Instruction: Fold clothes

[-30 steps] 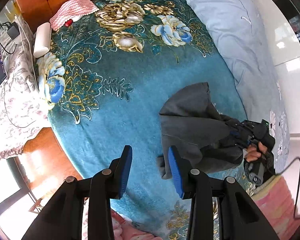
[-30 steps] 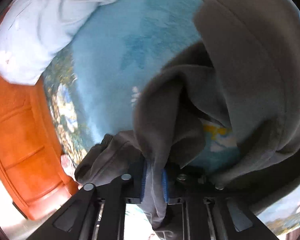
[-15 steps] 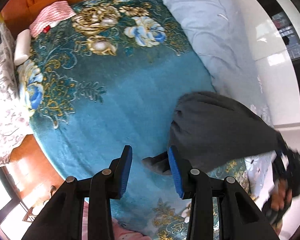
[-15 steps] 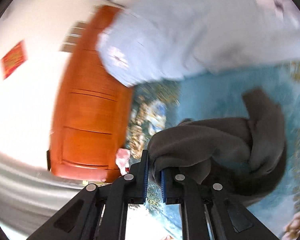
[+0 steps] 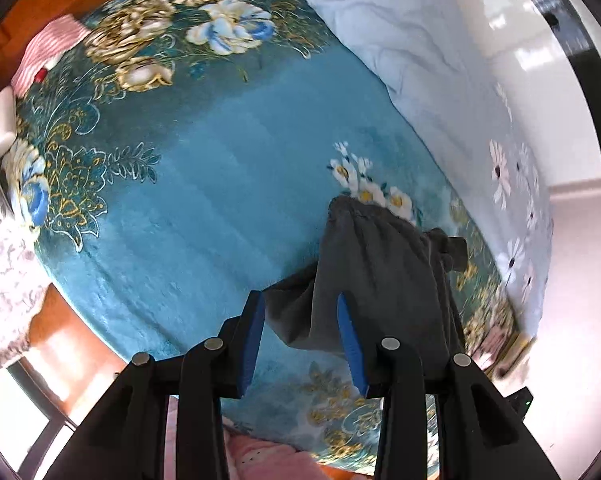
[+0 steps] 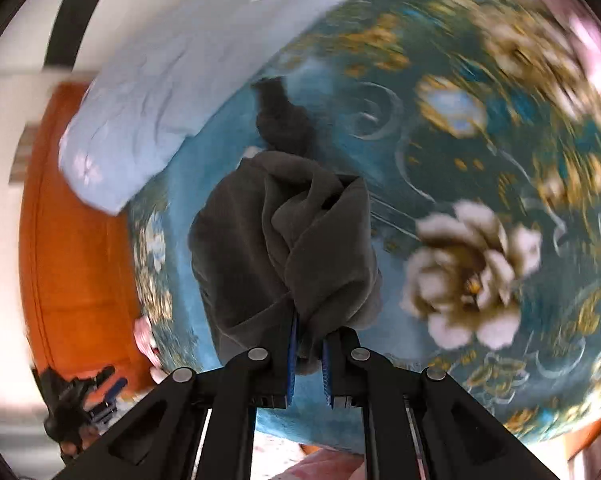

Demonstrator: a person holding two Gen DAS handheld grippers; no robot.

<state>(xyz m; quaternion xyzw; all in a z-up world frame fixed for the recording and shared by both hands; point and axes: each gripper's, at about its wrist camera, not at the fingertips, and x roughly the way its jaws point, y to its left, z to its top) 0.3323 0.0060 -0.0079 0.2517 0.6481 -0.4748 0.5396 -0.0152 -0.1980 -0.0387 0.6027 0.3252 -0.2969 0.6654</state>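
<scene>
A dark grey garment [image 5: 380,264] hangs bunched above the teal flowered blanket [image 5: 220,184] on the bed. In the right wrist view my right gripper [image 6: 308,354] is shut on a gathered edge of the grey garment [image 6: 284,240], which droops down to the blanket. In the left wrist view my left gripper [image 5: 300,344] stands open, its blue pads either side of the garment's lower fold and not closed on it. The left gripper itself [image 6: 84,404] shows small at the lower left of the right wrist view.
A pale blue flowered quilt [image 5: 440,60] lies along the right side of the bed beside a white wall. A pink striped cloth [image 5: 48,52] and a white object [image 5: 2,120] sit at the far left edge. An orange wooden headboard [image 6: 72,240] bounds the bed.
The right gripper has lifted the grey garment off the blanket and swung it across. The left gripper has closed in on the garment's hanging lower fold, staying open.
</scene>
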